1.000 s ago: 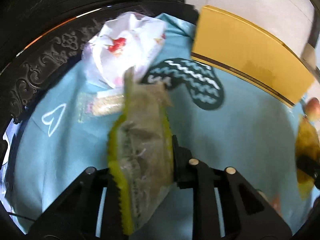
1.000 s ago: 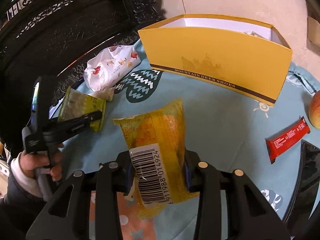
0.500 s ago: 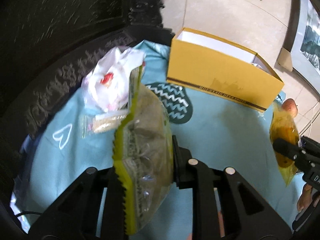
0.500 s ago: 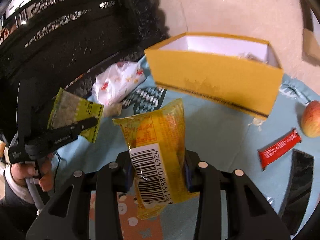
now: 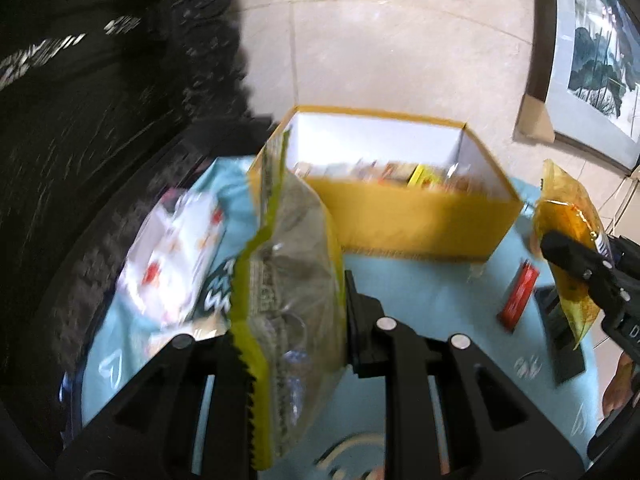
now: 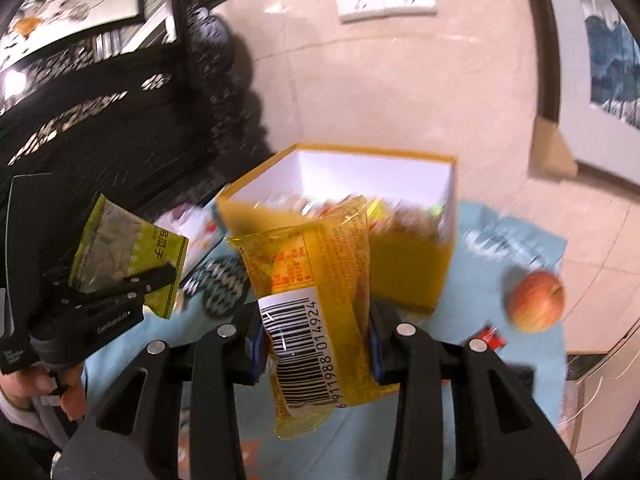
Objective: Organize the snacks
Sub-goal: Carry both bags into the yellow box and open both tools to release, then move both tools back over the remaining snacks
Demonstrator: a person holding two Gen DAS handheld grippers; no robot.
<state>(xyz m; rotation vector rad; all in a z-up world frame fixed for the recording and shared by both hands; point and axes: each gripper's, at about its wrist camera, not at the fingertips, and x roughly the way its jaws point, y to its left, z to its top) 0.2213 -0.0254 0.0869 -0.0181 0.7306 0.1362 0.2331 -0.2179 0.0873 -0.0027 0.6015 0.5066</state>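
- The left gripper [image 5: 296, 320] is clamped on a green packet [image 5: 288, 280], held upright above the cloth's [image 5: 424, 304] left side, short of the box [image 5: 416, 220].
- The right gripper [image 6: 316, 344] pinches a yellow packet [image 6: 316, 300] just before the box's near wall.
- Both should probably clear the rim, then release over the snacks inside, one at a time, to avoid colliding.

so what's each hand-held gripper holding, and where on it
Left hand-held gripper pinches the green snack packet at its lower half; right hand-held gripper clamps the yellow snack packet across its barcode end.
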